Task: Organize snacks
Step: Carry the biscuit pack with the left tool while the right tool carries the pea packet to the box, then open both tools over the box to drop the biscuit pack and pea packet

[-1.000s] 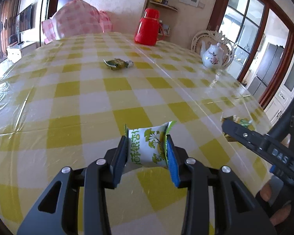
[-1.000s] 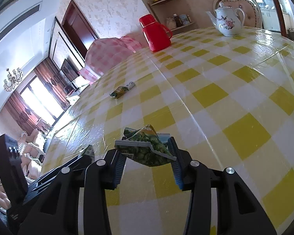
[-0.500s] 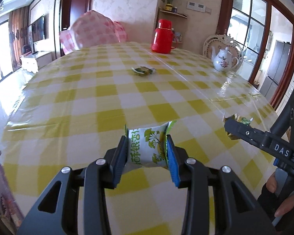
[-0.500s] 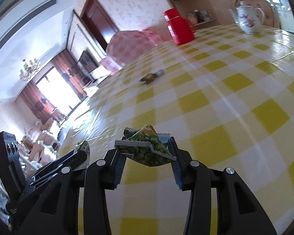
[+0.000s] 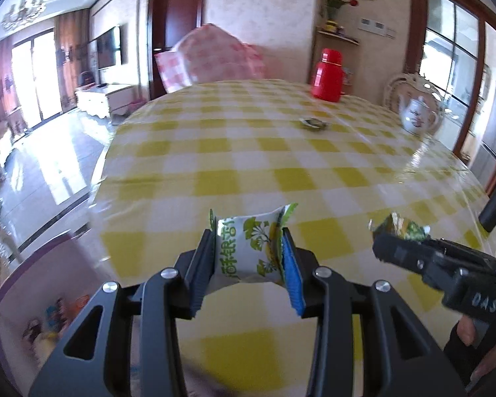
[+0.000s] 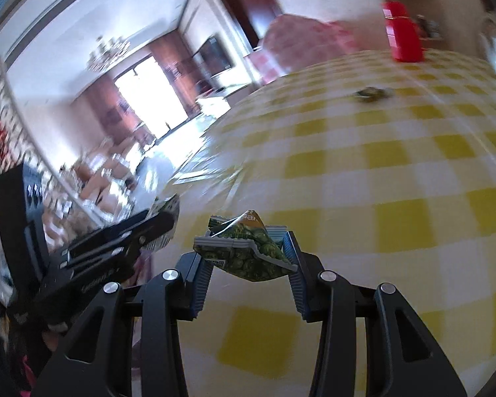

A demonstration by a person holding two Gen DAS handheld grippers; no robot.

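My left gripper (image 5: 248, 248) is shut on a white and green snack packet (image 5: 248, 251), held above the near left edge of the yellow checked table (image 5: 281, 152). My right gripper (image 6: 248, 248) is shut on a dark green snack packet (image 6: 248, 251), also above the near edge; it shows at the right of the left wrist view (image 5: 400, 228). A third small green packet (image 5: 314, 123) lies far out on the table, also in the right wrist view (image 6: 370, 92). The left gripper appears at the left of the right wrist view (image 6: 162, 211).
A red thermos (image 5: 327, 76) stands at the table's far side and a white teapot (image 5: 416, 117) at the far right. A purple-rimmed box (image 5: 49, 297) sits below the table's near left edge. A pink checked chair cover (image 5: 211, 56) is behind the table.
Both grippers have pulled back and swung left toward the table's near left edge, still holding their packets. The purple-rimmed box has come into the left wrist view.
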